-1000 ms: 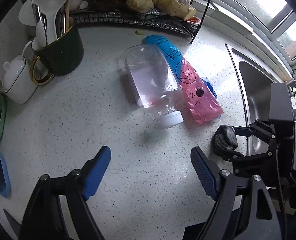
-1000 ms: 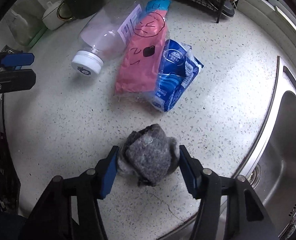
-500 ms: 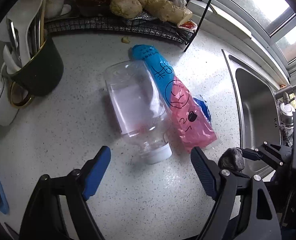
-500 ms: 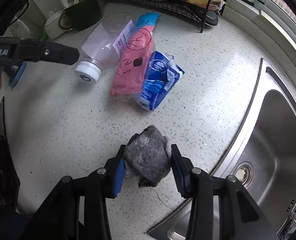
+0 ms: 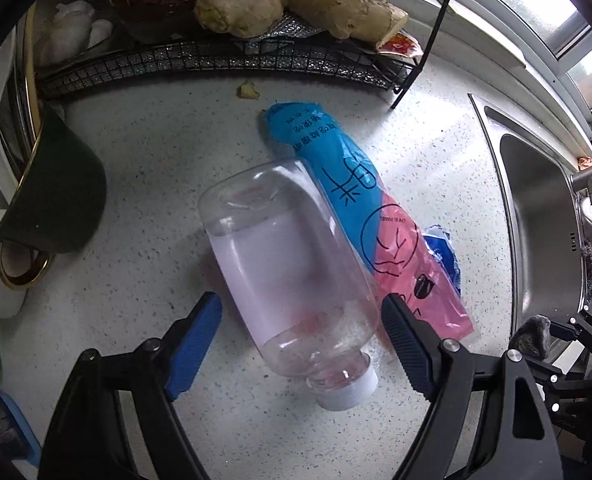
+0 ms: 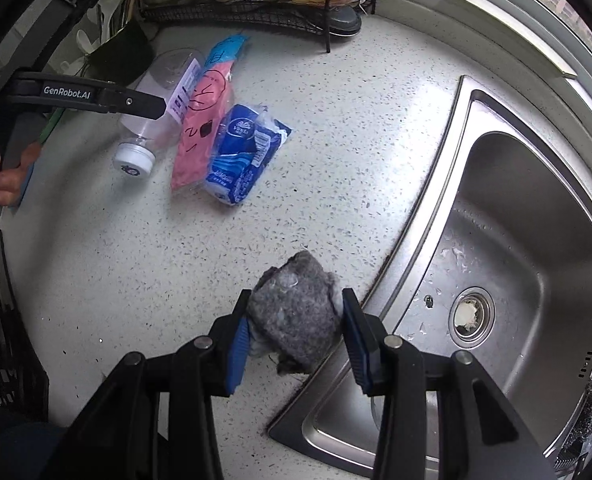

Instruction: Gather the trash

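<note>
Three loose pieces of trash lie on the speckled counter (image 5: 136, 160), and the clear plastic bottle (image 5: 288, 264) serves as the landmark. Left of the bottle stands a dark green utensil cup (image 5: 52, 200); behind it runs a black wire rack (image 5: 216, 60) carrying ginger. The left gripper (image 5: 301, 334) hangs directly over the bottle's neck end with its jaws spread wide, one blue pad on either side, nothing clamped yet; whether the pads touch the plastic cannot be told. One white cap (image 5: 345, 390) points toward the camera. Touching the bottle's right side is one blue-and-pink plastic bag (image 5: 359, 216), and just right of that, one blue tissue packet (image 6: 242, 160). Further right of the bottle, near the steel sink (image 6: 515, 240), the right gripper (image 6: 296, 320) is closed firmly around one grey wad of lint (image 6: 296, 312), lifted above the counter's edge. Likely risks: the round, smooth bottle could roll or squirt out from the pads if the jaws close near the tapering shoulder, and the bag lying against it could be dragged along; fluff from the wad could also shed into the sink.
</note>
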